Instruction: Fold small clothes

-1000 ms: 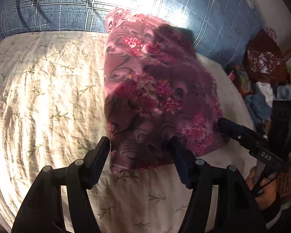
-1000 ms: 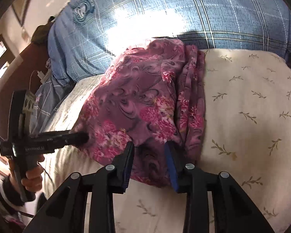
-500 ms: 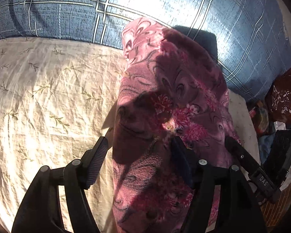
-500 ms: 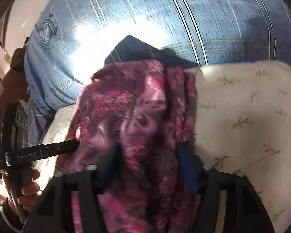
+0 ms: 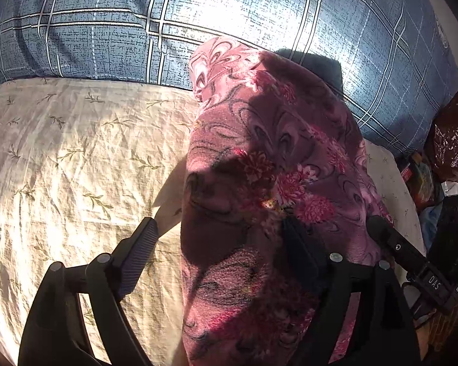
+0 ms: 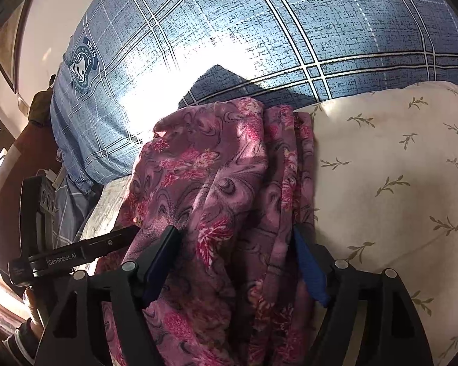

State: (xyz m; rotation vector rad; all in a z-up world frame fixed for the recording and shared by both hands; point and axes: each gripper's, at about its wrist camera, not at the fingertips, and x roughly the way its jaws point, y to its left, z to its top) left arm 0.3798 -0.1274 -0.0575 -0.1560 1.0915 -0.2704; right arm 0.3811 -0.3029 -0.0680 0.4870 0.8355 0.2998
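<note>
A purple-pink floral fleece garment (image 5: 259, 183) lies folded on the cream leaf-print bed sheet (image 5: 70, 158), its far end against the blue plaid pillow (image 5: 198, 15). My left gripper (image 5: 219, 244) is open, its fingers spread either side of the garment's near end, the cloth lying between and over them. In the right wrist view the garment (image 6: 216, 189) drapes between the wide-open fingers of my right gripper (image 6: 235, 253). The other gripper shows at the cloth's edge in each view (image 5: 412, 259) (image 6: 76, 250).
The blue plaid pillow (image 6: 259, 30) stands along the back of the bed. Clutter, a dark red bag (image 5: 452, 140) and a bed edge lie at the right of the left wrist view. Dark wooden furniture (image 6: 3, 152) stands left in the right wrist view.
Both grippers moved forward along the garment toward the pillow. The right gripper opened wide; the cloth now lies over and between both sets of fingers.
</note>
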